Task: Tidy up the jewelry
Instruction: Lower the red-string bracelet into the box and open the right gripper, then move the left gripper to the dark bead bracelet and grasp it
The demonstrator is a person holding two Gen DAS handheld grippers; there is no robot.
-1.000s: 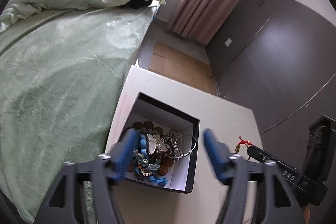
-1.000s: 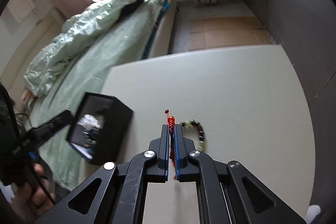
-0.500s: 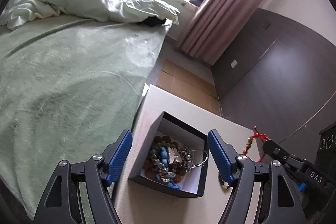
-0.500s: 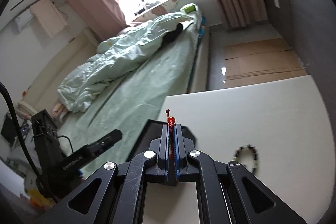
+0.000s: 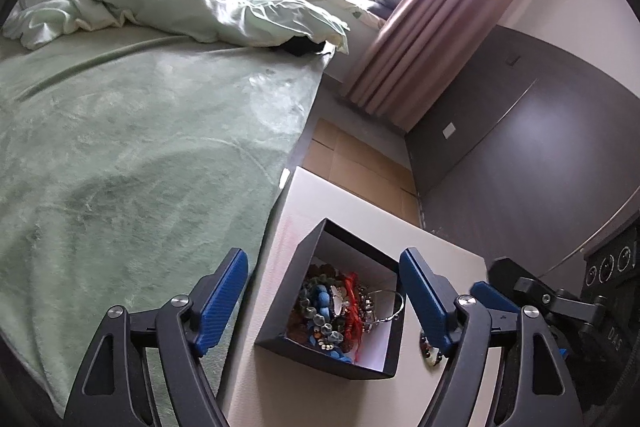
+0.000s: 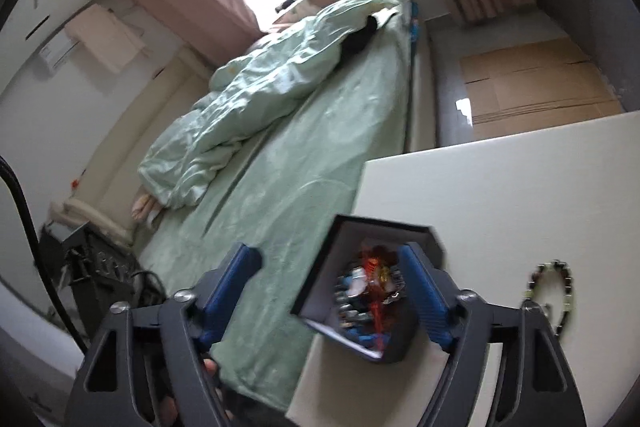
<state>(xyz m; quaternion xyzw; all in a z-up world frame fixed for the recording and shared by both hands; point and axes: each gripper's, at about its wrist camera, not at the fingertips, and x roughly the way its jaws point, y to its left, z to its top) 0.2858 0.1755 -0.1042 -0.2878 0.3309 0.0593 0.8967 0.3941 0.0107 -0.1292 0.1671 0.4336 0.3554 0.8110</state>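
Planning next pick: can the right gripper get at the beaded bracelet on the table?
Probably yes. The bracelet lies bare on the table, nothing over it, just right of the open, empty right gripper.

A black box [image 5: 280, 307] with a white lining holds blue, red and brown beads [image 5: 332, 311]; the bedspread [image 5: 140, 147] is pale green, the curtain [image 5: 420, 39] dusty pink.

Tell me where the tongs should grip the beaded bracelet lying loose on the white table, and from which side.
The beaded bracelet lies flat as an open loop on the white table, to the right of the black box. Best come from above, one finger inside the loop and one outside, pinching a single strand of beads. Its flat pose probably leaves no edge for a side approach.
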